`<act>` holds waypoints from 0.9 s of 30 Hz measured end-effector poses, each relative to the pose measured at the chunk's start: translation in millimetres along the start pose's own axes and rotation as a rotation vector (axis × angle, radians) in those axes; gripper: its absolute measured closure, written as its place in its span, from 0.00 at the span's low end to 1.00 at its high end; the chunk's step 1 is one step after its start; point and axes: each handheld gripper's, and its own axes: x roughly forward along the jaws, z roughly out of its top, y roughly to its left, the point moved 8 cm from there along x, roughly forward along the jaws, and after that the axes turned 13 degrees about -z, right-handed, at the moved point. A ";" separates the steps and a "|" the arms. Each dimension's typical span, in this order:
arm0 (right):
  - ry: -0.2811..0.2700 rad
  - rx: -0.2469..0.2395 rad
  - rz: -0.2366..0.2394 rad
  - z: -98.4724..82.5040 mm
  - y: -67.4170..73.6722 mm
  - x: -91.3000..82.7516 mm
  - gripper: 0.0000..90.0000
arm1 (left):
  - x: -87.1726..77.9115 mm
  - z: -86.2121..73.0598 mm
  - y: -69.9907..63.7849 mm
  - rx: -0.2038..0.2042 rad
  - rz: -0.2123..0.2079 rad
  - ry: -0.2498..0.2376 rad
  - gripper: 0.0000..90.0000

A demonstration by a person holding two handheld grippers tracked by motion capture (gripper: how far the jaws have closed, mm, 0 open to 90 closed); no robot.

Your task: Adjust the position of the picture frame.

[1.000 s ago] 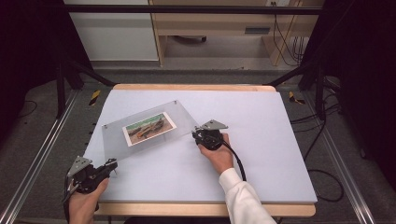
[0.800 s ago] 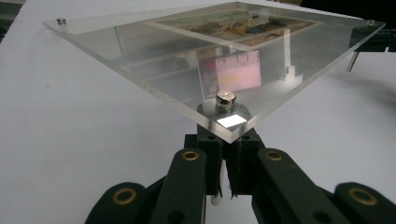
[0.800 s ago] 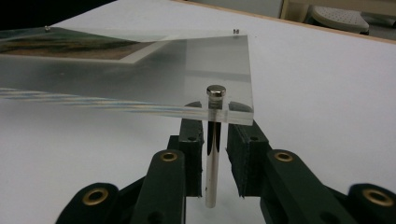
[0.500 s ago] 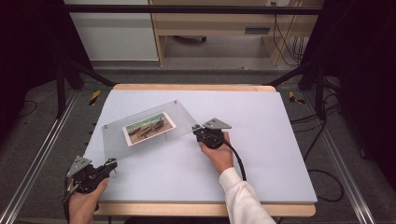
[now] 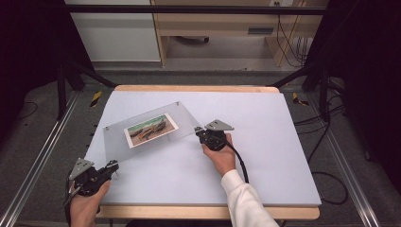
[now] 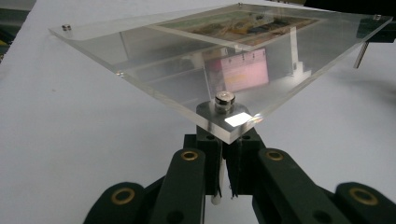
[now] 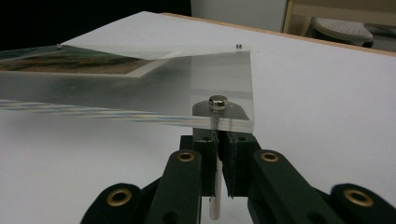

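Clear acrylic photo frame [image 5: 146, 130], raised over the desk [image 5: 265, 156], with corner pins clamped in the closed jaws of left gripper [image 5: 112, 166] and right gripper [image 5: 198, 131]: both corners to be kept level.

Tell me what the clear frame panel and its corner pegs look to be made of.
The clear panel looks like polished acrylic: see-through, with thick glossy edges. The corner pegs appear to be shiny metal, silvery with bright highlights. The printed picture inside seems to be paper.
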 end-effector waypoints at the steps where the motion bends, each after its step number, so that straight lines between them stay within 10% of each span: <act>1: 0.000 0.000 0.000 0.0 0.0 0.0 0.95 | 0.0 0.0 0.0 0.000 0.000 0.000 0.93; 27: 0.039 0.013 0.034 1.9 5.0 -0.1 0.89 | 1.1 2.6 6.5 -0.024 0.025 -0.030 0.94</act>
